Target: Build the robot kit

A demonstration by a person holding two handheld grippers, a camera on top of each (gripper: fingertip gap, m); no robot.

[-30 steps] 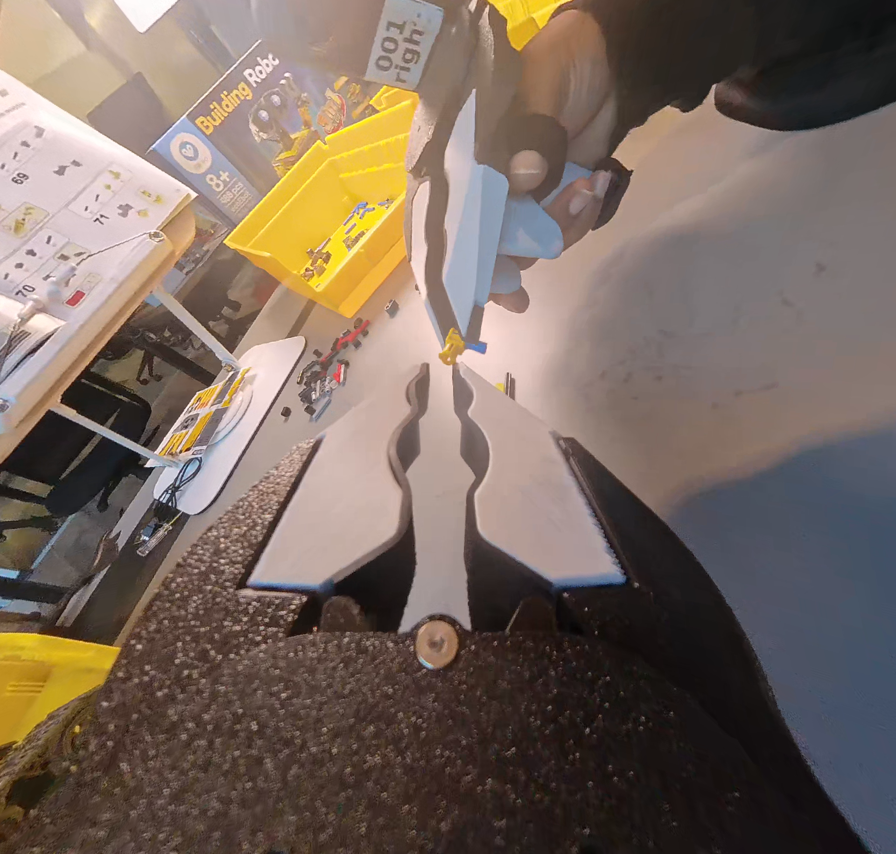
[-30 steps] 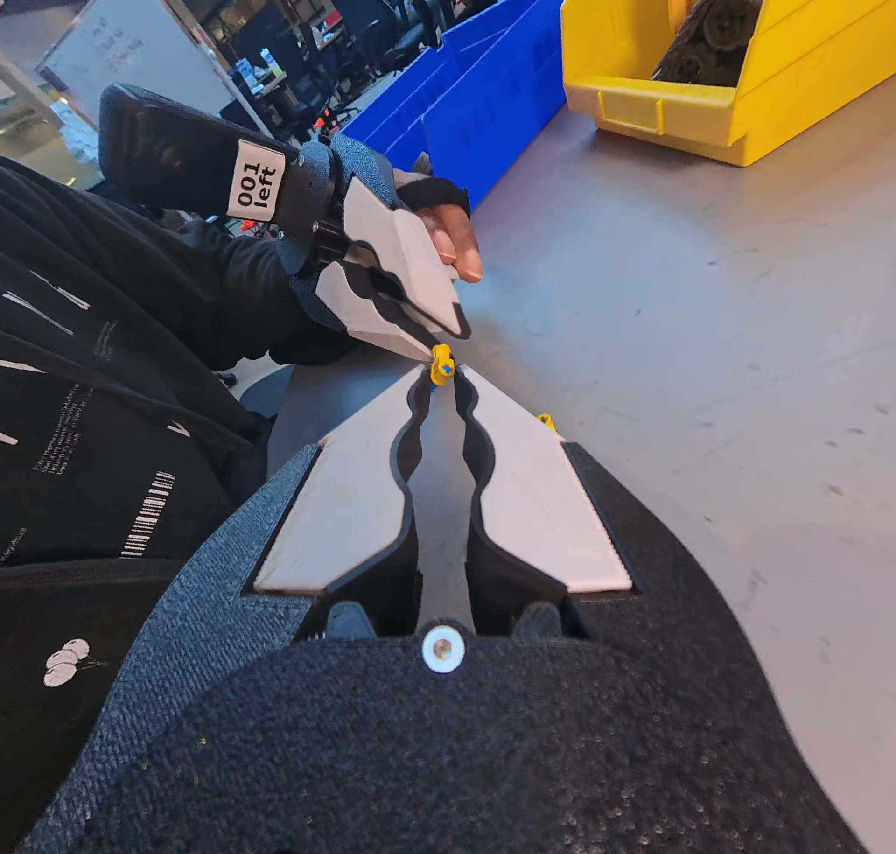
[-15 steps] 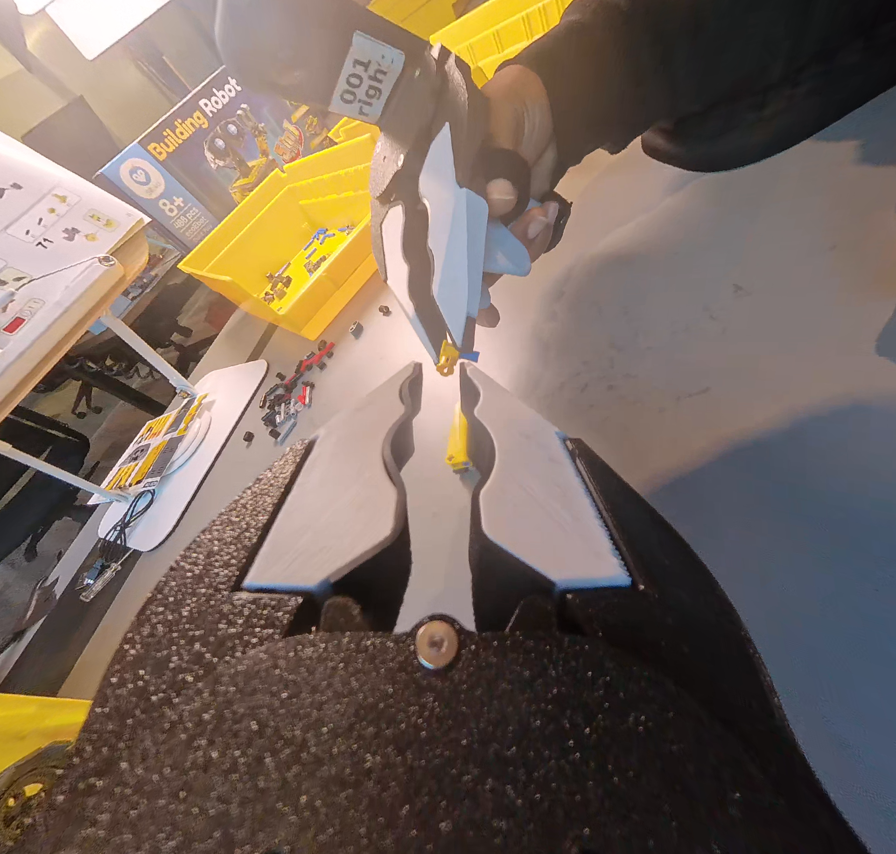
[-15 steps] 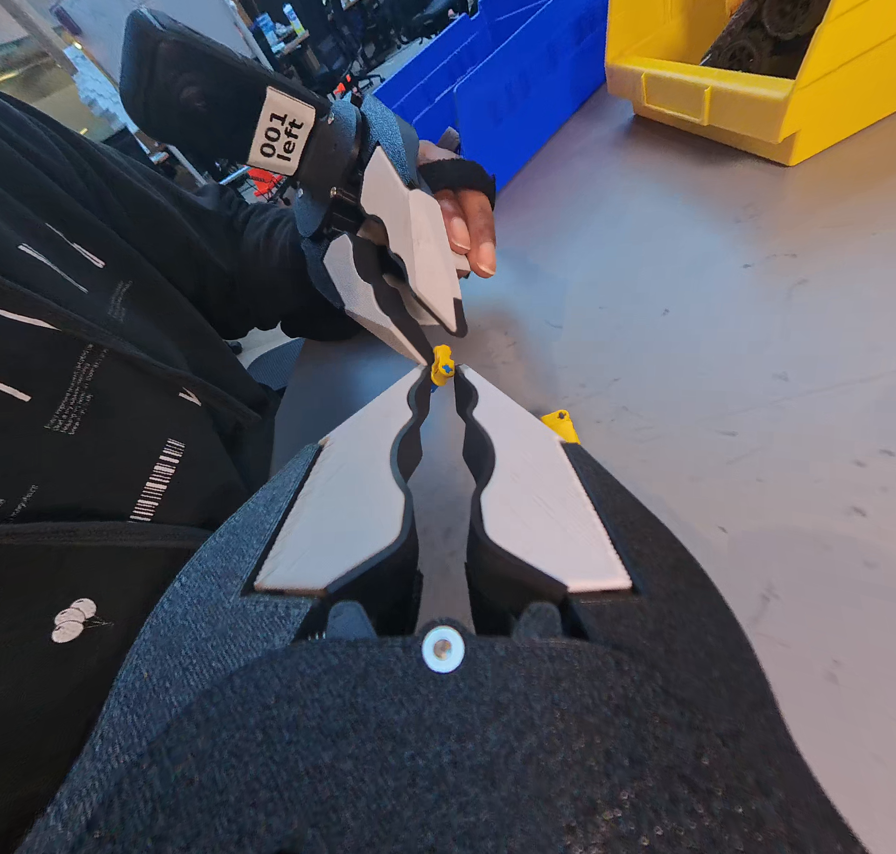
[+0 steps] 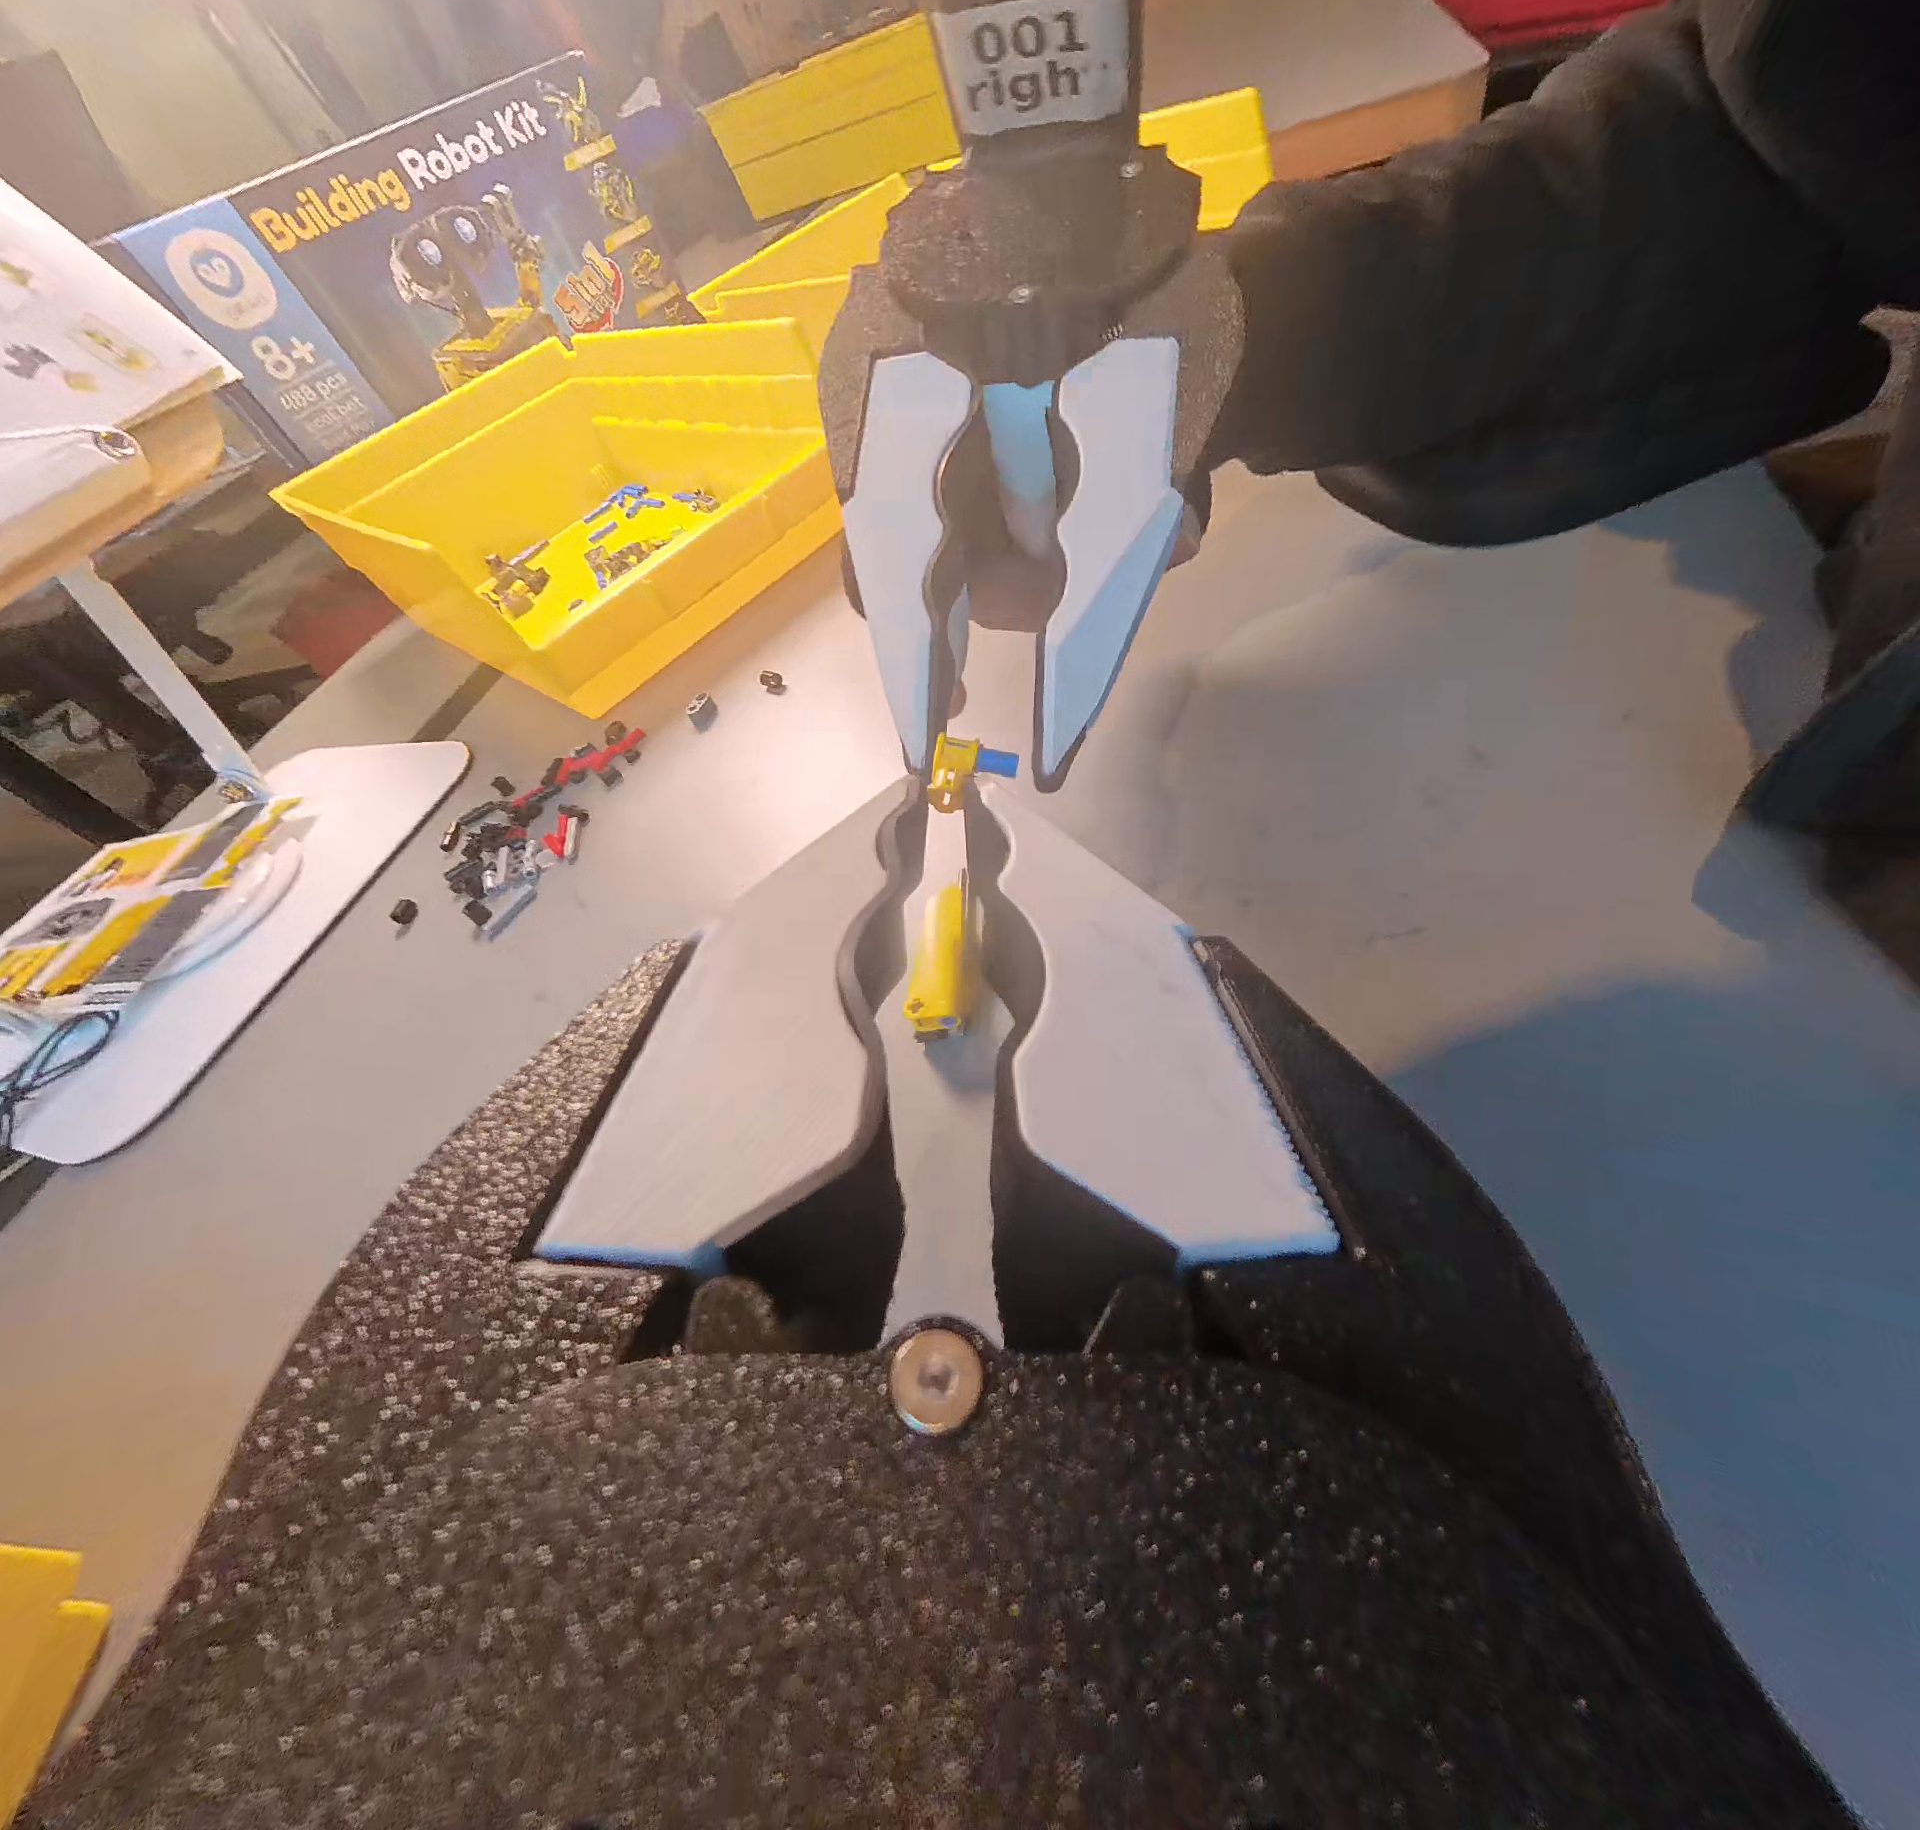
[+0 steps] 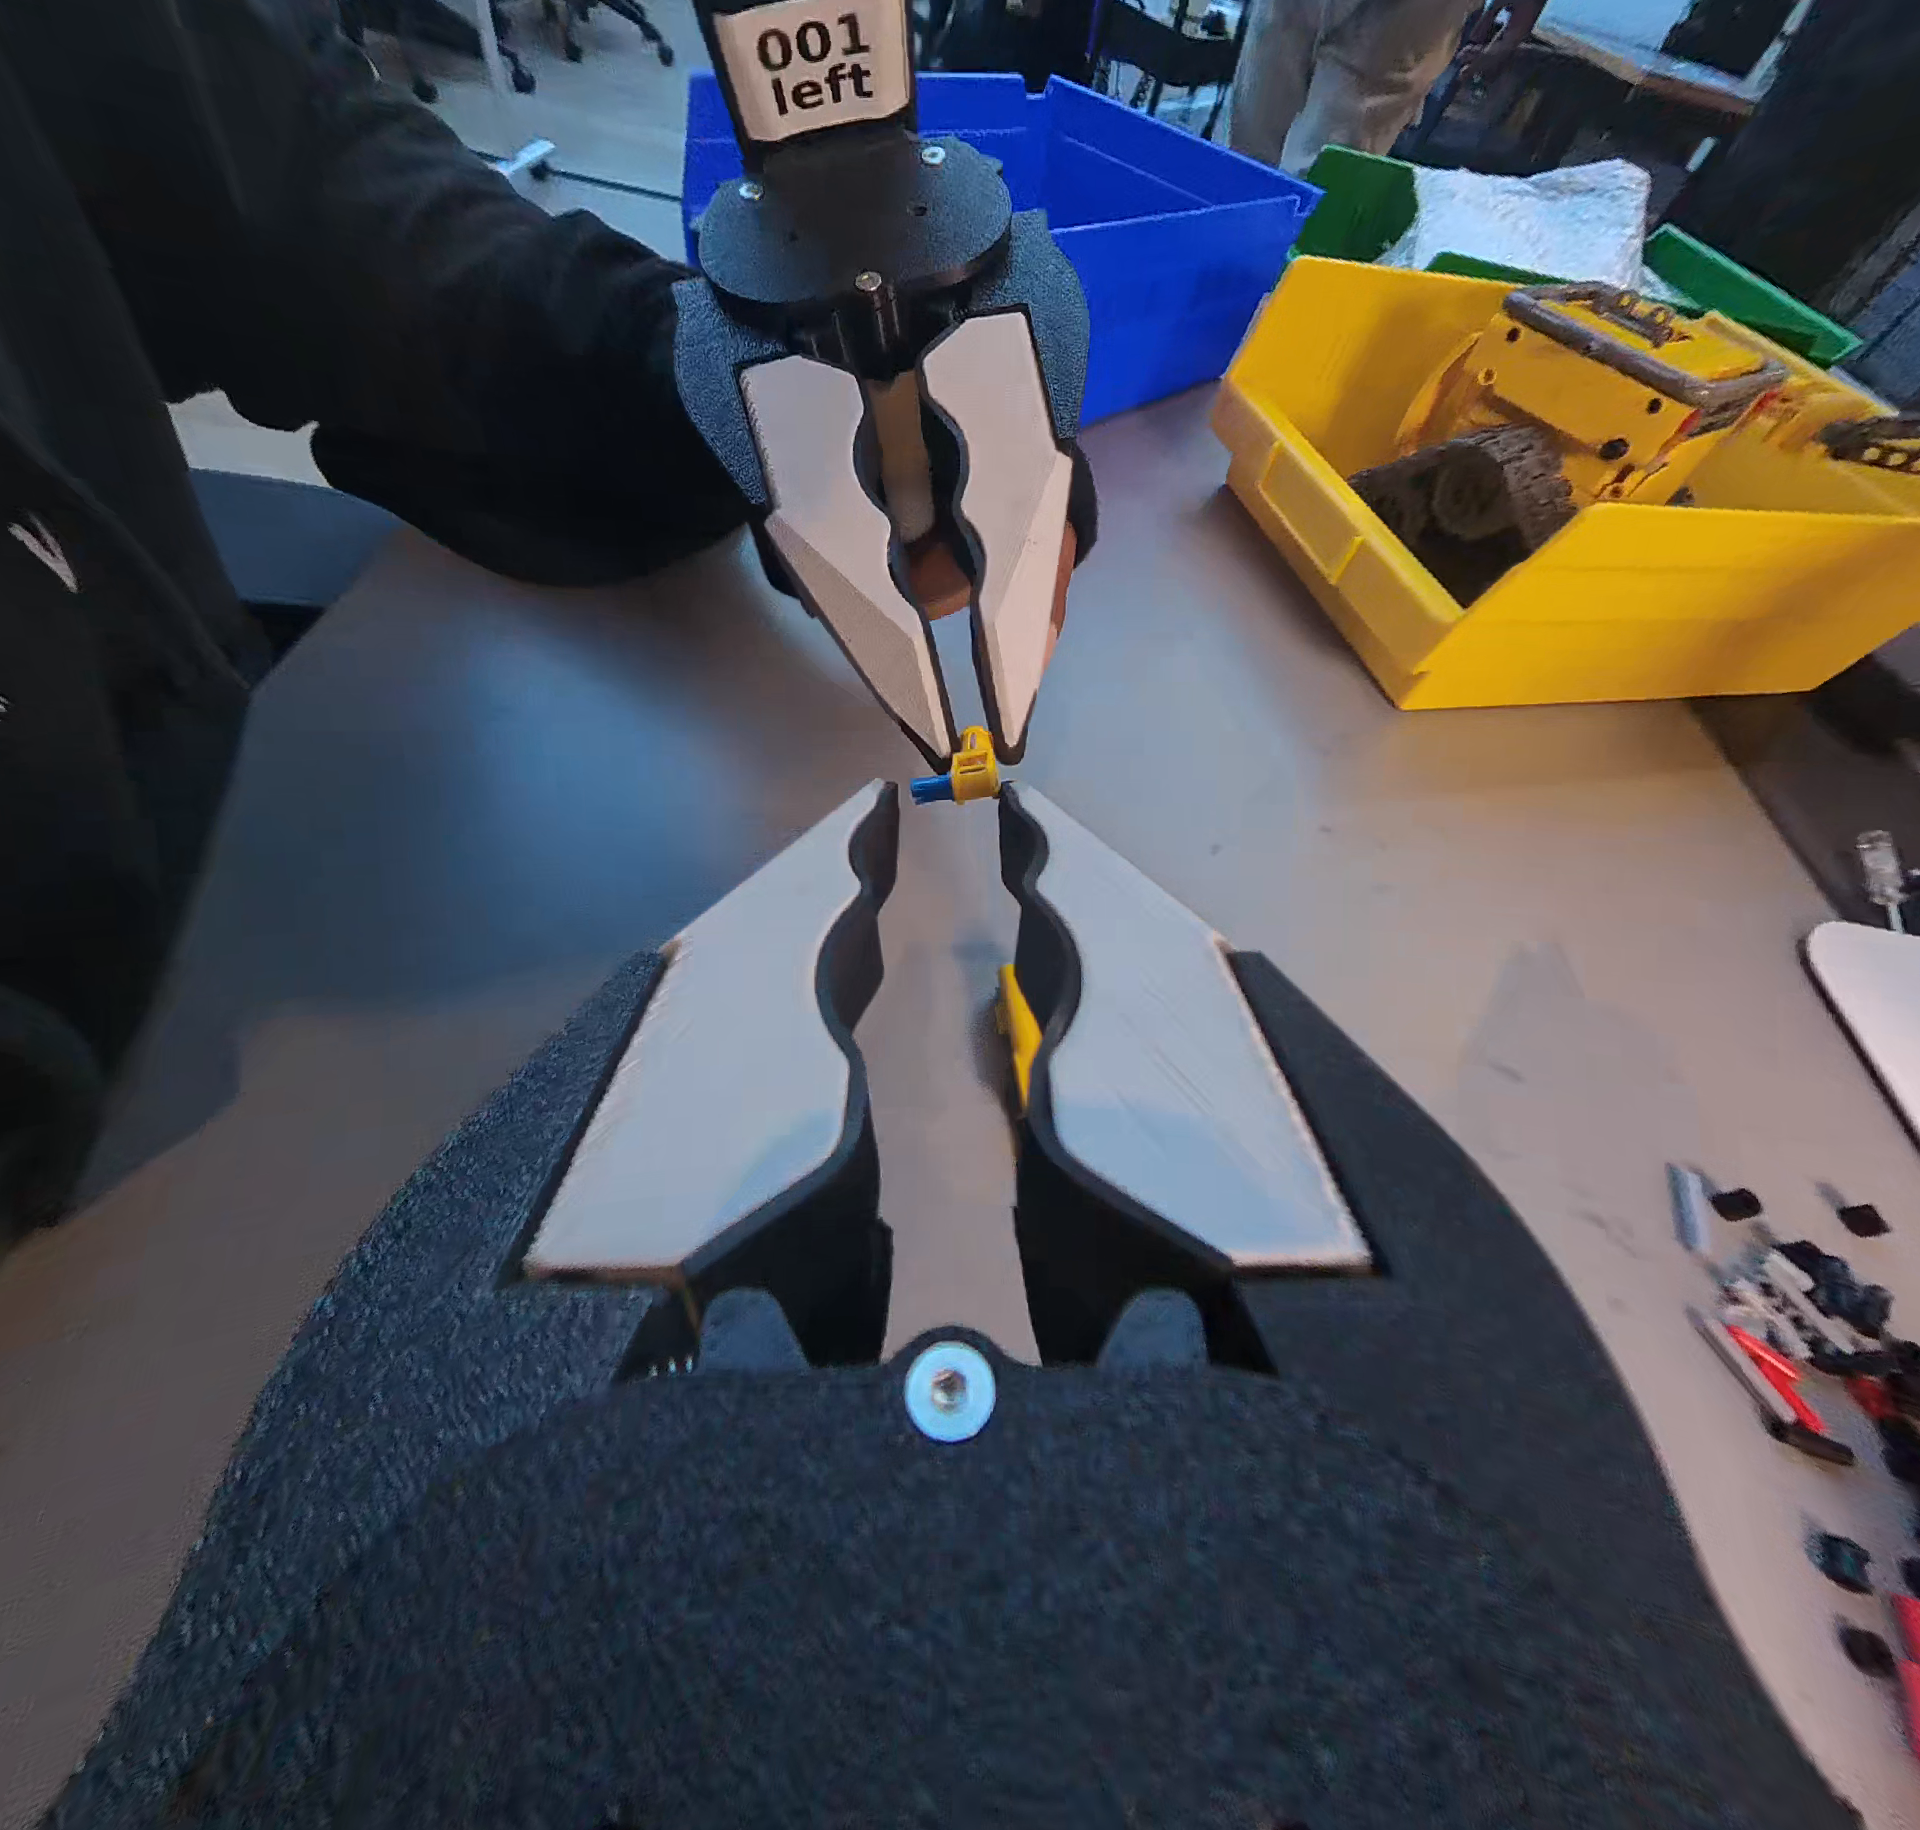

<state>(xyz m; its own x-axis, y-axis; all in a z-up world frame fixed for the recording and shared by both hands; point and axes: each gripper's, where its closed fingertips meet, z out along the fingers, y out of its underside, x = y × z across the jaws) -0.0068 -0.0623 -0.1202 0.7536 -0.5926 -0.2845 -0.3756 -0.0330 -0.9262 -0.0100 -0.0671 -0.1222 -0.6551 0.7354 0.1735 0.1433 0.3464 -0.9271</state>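
Two tools meet tip-to-tip: left tool (image 5: pixel 948 801) pinching yellow connector (image 5: pixel 950 768), right tool (image 6: pixel 948 806) spread.

Two grippers tip to tip over the table (image 5: pixel 1455 949), loose parts (image 5: pixel 520 845) before the bin (image 5: pixel 416 554).

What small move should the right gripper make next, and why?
Probably close the right gripper gently on the blue pin. Its jaws stand open on either side of the pin, which sticks out of the small yellow piece that the left gripper pinches at its tips.
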